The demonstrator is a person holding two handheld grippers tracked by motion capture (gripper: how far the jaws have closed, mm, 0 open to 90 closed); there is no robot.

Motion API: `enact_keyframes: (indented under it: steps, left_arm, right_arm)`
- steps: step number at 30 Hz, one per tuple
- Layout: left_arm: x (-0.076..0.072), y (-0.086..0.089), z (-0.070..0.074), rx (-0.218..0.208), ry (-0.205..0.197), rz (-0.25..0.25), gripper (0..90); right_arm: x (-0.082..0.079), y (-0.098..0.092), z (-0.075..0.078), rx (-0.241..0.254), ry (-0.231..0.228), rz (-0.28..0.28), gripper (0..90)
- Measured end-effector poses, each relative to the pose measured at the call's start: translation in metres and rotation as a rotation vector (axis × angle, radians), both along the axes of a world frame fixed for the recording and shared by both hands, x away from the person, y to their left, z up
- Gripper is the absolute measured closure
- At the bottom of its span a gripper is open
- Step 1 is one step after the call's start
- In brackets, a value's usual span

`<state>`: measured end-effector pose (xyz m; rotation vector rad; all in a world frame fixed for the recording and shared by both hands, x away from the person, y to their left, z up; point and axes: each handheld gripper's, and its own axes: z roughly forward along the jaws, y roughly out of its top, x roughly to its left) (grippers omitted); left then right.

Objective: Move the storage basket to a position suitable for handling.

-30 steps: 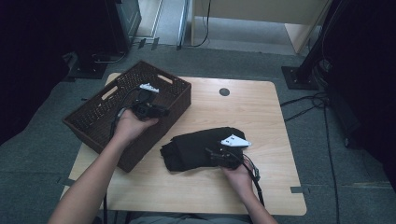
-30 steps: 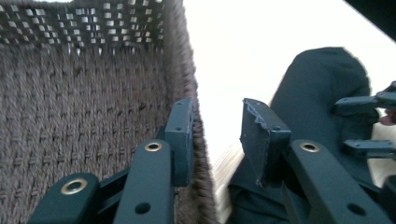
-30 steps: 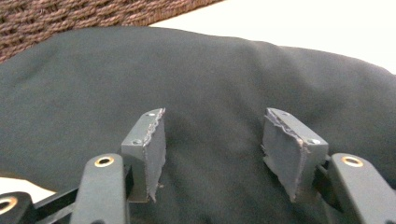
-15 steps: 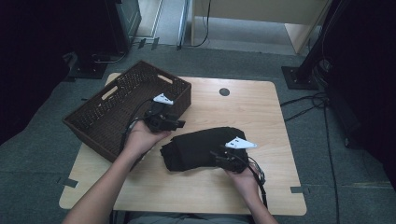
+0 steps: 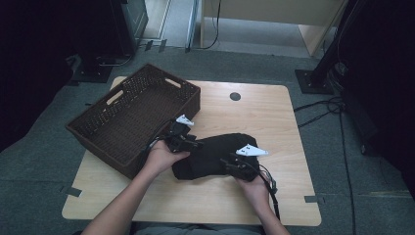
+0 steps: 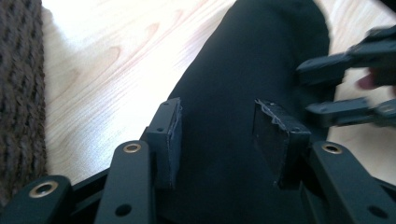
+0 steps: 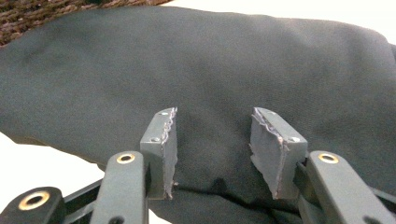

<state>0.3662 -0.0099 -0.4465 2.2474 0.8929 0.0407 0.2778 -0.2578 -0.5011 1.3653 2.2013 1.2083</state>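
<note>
A folded black garment lies on the light wooden desk, just beside the near corner of a dark woven basket, and both tools meet it from opposite ends, which reads as a set-up for handling the bundle as one piece rather than dragging it by a corner. The left hand-held gripper sits at the garment's left end next to the basket; in the left gripper view its jaws stand about half apart astride the cloth, having just been opening, and the pads show a gap to the fabric, so nothing is clamped. The right hand-held gripper comes in at the near right edge; in the right gripper view its jaws have just been closing, yet they too stand partly open over the cloth, pads not visibly pinching it. The fabric looks smooth, matte and soft, rounded at its folds into a plump oblong. The basket is rectangular with stiff, coarse wicker walls and cut-out handles, open-topped and probably the garment's destination. The desk top is pale wood grain with rounded corners and a small dark round cap near its far edge.
</note>
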Motion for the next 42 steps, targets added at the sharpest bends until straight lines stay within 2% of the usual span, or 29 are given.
enact_keyframes:
  steps: [6, 8, 12, 16, 19, 24, 34, 42]
  left_arm:
    - [0.004, -0.001, -0.016, -0.010, 0.013, 0.011, 50.4]
    - [0.003, -0.001, -0.018, -0.012, 0.002, 0.008, 50.3]
    - [-0.001, -0.002, -0.022, 0.007, -0.007, -0.008, 49.8]
    - [-0.006, -0.001, -0.025, -0.002, -0.011, -0.005, 49.6]
    - [-0.009, 0.002, -0.027, -0.021, 0.003, 0.009, 49.7]
    - [-0.020, 0.003, -0.030, -0.034, -0.013, 0.031, 49.7]
    - [-0.031, 0.007, -0.032, -0.068, 0.010, 0.068, 49.6]
    - [-0.037, 0.007, -0.031, -0.070, 0.029, 0.077, 49.1]
  right_arm:
    - [-0.007, 0.000, 0.002, 0.000, 0.003, -0.009, 52.7]
    - [-0.009, 0.000, 0.001, -0.015, 0.006, -0.013, 53.4]
    - [-0.008, -0.002, -0.005, -0.016, 0.023, -0.020, 53.9]
    - [-0.006, -0.001, -0.006, -0.030, 0.027, -0.026, 55.5]
    - [-0.003, -0.003, -0.008, -0.029, 0.018, -0.024, 56.0]
    - [0.003, -0.006, -0.009, -0.021, 0.011, -0.021, 56.4]
    - [0.016, -0.007, -0.011, -0.026, -0.018, -0.013, 56.2]
    - [0.028, -0.009, -0.012, -0.007, -0.023, -0.015, 56.3]
